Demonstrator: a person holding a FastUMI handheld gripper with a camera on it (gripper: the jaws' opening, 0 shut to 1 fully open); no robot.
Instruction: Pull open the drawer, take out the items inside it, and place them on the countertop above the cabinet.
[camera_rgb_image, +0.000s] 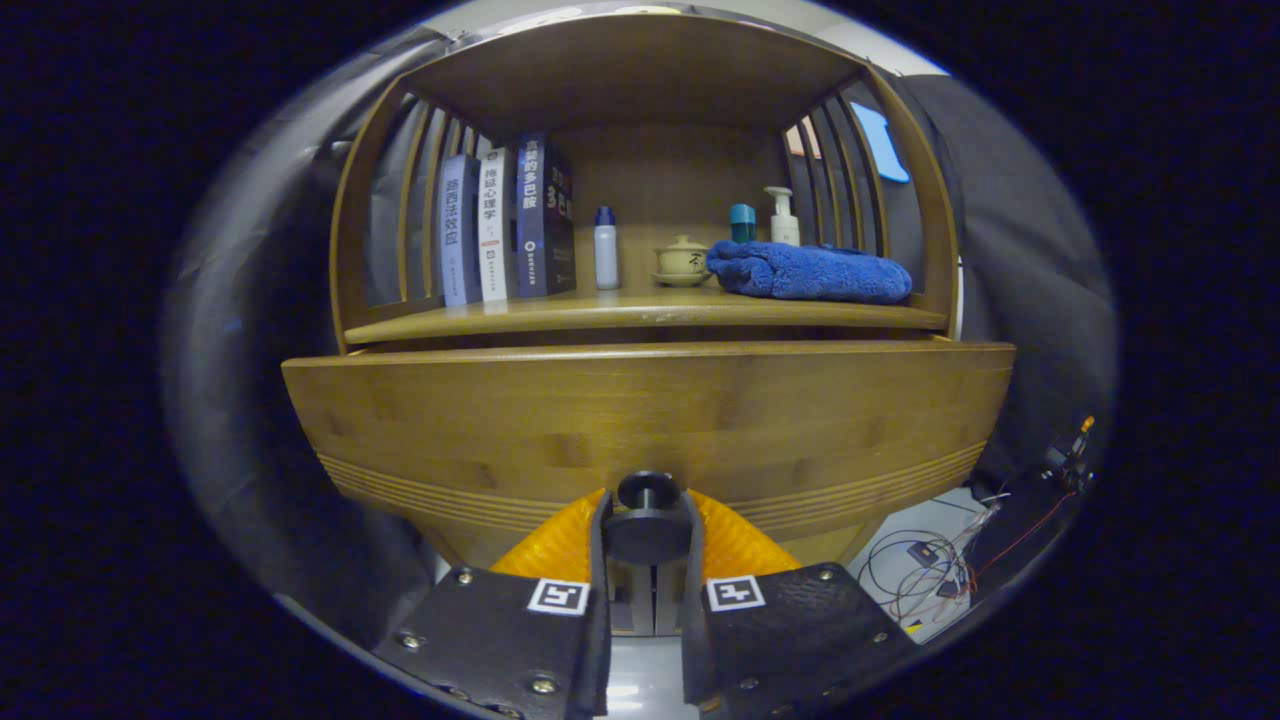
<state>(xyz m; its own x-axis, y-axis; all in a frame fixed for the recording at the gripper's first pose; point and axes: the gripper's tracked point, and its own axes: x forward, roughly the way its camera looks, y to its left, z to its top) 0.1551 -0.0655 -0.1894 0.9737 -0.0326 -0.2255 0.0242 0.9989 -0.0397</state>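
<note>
Hand-held gripper (648, 535) clamped on drawer knob (648, 522), both fingers pressing it; drawer (640, 420) front pulled fwd of cabinet shelf (640, 312).

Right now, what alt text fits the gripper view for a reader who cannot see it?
The gripper is shut on the dark round knob of a wooden drawer front. On the countertop above stand three books, a small bottle, a lidded pot and a folded blue towel.

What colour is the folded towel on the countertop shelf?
Blue; the towel shows best in the gripper view, beyond the tool, shut on the drawer knob.
</note>
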